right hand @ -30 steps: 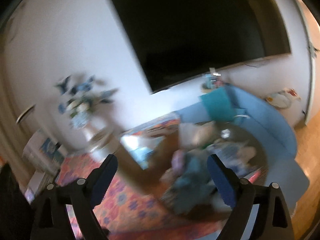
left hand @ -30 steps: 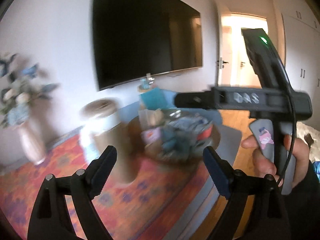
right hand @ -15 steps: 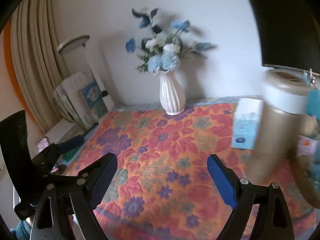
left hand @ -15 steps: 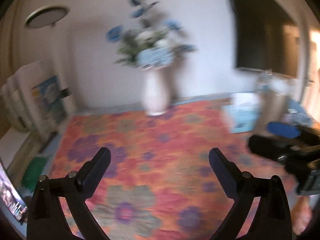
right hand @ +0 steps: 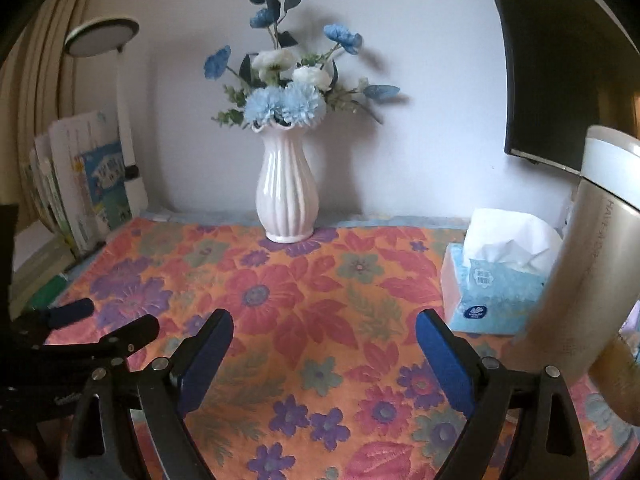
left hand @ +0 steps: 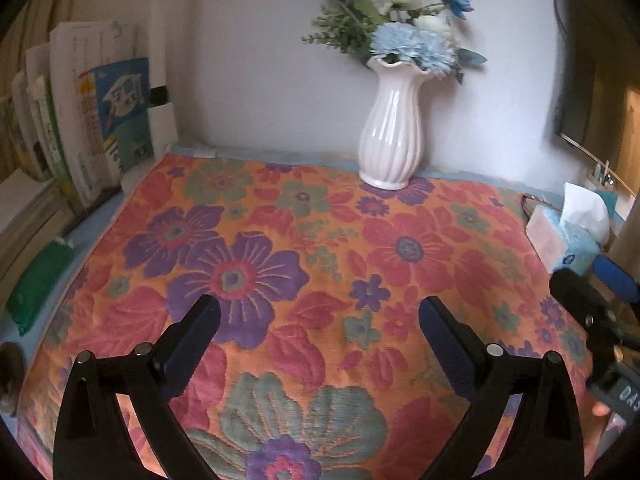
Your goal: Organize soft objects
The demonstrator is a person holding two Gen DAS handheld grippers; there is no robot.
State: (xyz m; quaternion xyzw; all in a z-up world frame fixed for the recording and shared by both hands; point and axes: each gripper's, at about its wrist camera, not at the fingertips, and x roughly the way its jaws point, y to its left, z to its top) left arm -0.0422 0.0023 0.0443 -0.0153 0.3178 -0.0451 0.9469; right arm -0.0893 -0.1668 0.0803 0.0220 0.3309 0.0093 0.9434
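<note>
— Two grippers, and neither is carrying anything?

— Right. The left gripper (left hand: 318,320) and the right gripper (right hand: 324,334) are both hovering over the flowered cloth (left hand: 320,248) with fingers spread wide, probably readying for a pickup.

— Where are the soft things sitting?

— None are showing in either view; I cannot tell where they are lying.

— And the rest?

— The vase (right hand: 287,192) is standing back against the wall, the tissue box (right hand: 494,288) near the right edge, books (left hand: 84,120) leaning at the left, likely keeping the middle free for sorting.
</note>
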